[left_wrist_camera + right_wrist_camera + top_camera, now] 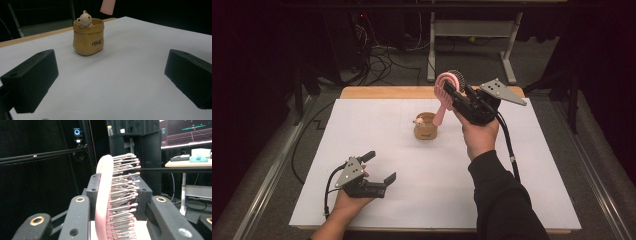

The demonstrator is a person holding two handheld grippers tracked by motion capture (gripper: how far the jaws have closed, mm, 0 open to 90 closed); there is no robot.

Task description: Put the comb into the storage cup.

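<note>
Right gripper (451,93) clamps the pink hairbrush (445,85) by its head, up above the little bear pot (426,126), handle (441,114) dangling toward the rim; next, I'd say, lower it straight in. Left gripper (379,167) waits nearer us, jaws spread, holding nothing

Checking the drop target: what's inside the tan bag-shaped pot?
A small cream bear figure peeks over the rim of the tan bag-shaped pot. The pink hairbrush's handle hangs above it, apparently still outside. The pot's wall hides the interior.
</note>
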